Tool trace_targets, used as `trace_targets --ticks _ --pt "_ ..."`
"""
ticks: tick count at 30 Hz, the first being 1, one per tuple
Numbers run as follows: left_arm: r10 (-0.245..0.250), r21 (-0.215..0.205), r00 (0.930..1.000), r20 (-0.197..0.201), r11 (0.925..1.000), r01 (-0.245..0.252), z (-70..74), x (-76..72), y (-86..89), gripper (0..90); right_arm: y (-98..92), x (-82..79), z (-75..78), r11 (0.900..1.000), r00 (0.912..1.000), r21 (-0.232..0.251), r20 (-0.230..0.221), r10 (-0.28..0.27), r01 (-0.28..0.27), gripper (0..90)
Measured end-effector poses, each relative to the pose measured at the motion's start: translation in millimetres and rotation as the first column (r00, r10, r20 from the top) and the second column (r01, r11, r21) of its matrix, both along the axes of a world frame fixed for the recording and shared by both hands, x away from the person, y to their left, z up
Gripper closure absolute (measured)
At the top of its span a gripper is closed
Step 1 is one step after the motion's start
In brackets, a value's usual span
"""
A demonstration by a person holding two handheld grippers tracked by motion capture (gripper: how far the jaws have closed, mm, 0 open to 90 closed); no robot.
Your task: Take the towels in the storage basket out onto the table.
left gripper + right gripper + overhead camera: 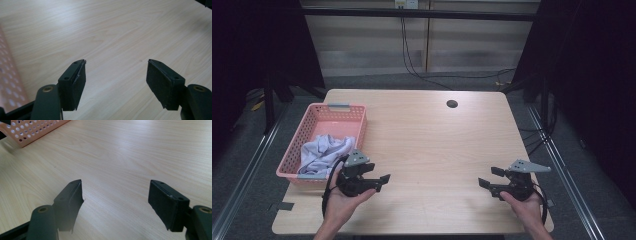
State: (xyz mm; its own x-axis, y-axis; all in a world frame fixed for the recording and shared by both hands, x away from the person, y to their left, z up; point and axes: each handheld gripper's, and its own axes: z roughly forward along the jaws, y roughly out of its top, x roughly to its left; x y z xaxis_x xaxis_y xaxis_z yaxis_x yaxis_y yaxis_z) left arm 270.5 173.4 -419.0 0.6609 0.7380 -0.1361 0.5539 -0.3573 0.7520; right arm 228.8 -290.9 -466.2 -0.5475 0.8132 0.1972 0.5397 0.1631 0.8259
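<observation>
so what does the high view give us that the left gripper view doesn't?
High view alone: the pale cloth lying in the pink basket at the table's left edge, the round hole near the far edge, both hands, and the right gripper with its jaws open over bare wood. Left gripper view alone: a close look at the left gripper, its pads apart with nothing between them. Shared: the wooden table, the basket and the left gripper.
</observation>
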Motion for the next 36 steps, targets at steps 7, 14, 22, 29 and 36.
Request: trace_targets --ticks 7,14,22,29,36 --pt "0.011 0.004 0.9994 0.031 0.9999 -0.011 14.3 6.3 17.4 28.1 0.6 1.6 -0.5 1.0 1.0 -0.002 -0.005 0.002 -0.002 27.1" --pt "0.055 0.03 0.9949 0.084 0.9979 -0.058 31.9 7.9 57.9 22.7 2.6 0.2 -0.7 1.0 0.9995 -0.001 -0.011 0.028 -0.028 27.2" --pt "0.177 0.027 0.978 0.11 0.9831 -0.181 54.4 23.7 113.0 24.6 3.9 3.1 -2.6 0.999 0.9989 -0.027 -0.031 0.036 -0.037 26.0" --pt "0.213 0.114 0.977 0.011 0.9704 -0.213 33.6 60.6 140.8 18.6 5.8 4.7 -4.0 0.999 0.9984 -0.032 -0.038 0.042 -0.043 24.2" --pt "0.189 0.112 0.9804 -0.057 0.9769 -0.182 15.6 86.4 153.3 17.3 7.5 6.6 -6.7 0.998 0.997 -0.04 -0.062 0.047 -0.049 24.2"
